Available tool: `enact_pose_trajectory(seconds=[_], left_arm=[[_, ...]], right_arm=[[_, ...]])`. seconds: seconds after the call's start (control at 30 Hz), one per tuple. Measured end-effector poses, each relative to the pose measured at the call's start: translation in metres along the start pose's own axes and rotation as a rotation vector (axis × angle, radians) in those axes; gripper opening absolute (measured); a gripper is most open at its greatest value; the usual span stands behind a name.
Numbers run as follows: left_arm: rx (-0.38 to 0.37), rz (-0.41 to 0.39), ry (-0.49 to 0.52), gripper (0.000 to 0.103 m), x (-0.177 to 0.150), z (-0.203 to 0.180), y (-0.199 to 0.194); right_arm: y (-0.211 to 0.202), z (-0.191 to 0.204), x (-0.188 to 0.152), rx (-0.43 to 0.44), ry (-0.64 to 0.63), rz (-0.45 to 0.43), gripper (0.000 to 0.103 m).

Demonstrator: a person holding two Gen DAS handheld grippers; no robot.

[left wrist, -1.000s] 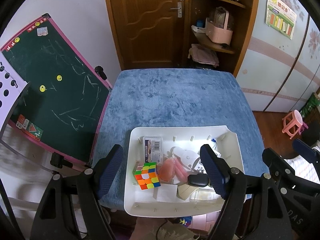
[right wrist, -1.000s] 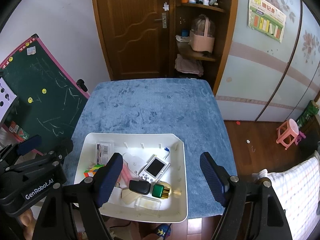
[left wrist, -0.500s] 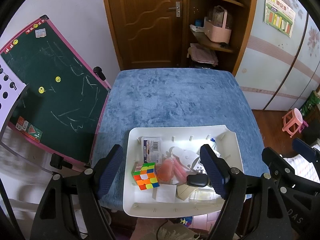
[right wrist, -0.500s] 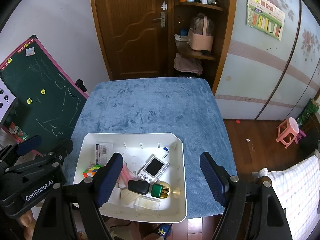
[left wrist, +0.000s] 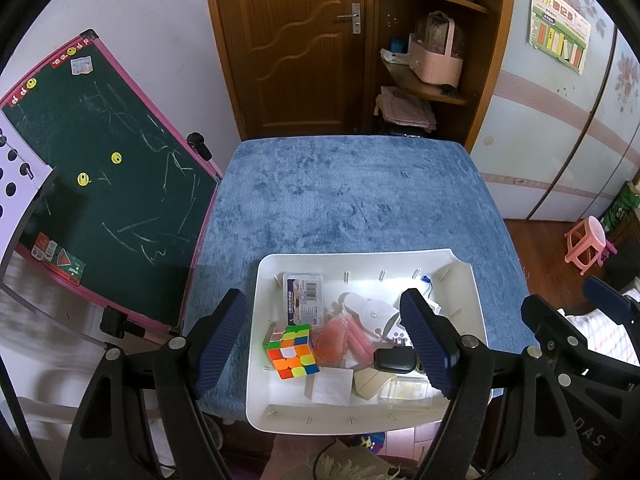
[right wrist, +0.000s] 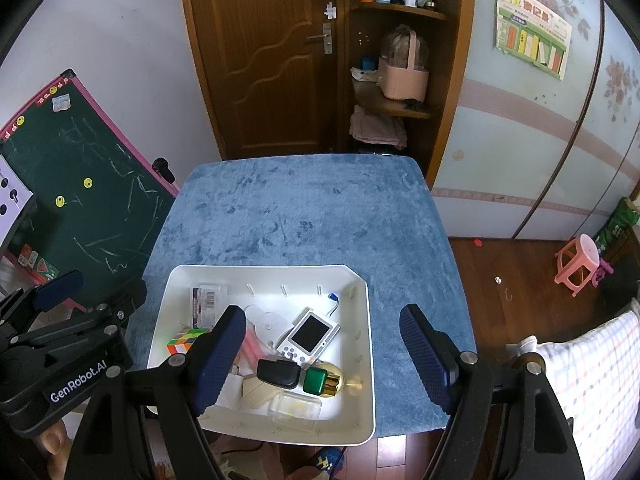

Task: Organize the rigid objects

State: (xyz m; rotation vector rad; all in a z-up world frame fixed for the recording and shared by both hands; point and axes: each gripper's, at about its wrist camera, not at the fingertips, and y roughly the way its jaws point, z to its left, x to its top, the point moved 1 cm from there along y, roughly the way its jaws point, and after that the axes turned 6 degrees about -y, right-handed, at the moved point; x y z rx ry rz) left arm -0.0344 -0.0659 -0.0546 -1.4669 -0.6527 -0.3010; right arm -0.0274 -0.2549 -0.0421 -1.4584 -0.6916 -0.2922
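Note:
A white tray [left wrist: 256, 320] [right wrist: 362, 360] sits at the near edge of a blue-covered table [left wrist: 352, 200] [right wrist: 304, 216]. It holds a colourful puzzle cube [left wrist: 291, 350] [right wrist: 182, 342], a clear card box [left wrist: 303, 298] [right wrist: 207, 305], a white handheld game console [right wrist: 309, 336], a black adapter [left wrist: 394, 360] [right wrist: 278, 373], a green and gold bottle [right wrist: 323, 380], pink items [left wrist: 340, 342] and a clear case [right wrist: 296, 407]. My left gripper [left wrist: 326, 340] is open and empty above the tray. My right gripper [right wrist: 324, 356] is open and empty above the tray's right half.
A green chalkboard easel [left wrist: 96, 184] [right wrist: 80, 208] stands left of the table. A wooden door [left wrist: 296, 48] and corner shelf with a pink basket [left wrist: 438, 60] are behind. A pink stool [right wrist: 578, 264] stands on the wood floor at right.
Both grippers have shifted slightly; the tray sits a little lower and nearer in the views. Both grippers stay open and empty.

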Motion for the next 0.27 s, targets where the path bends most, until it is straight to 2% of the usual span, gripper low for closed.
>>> enact_pose_trajectory(seconds=[0.27], left_arm=[[-0.002,0.004,0.006,0.082,0.0014,0.0001,0.0021]], right_arm=[[0.0014,0.0034,-0.0018,0.003,-0.002,0.01,0.08]])
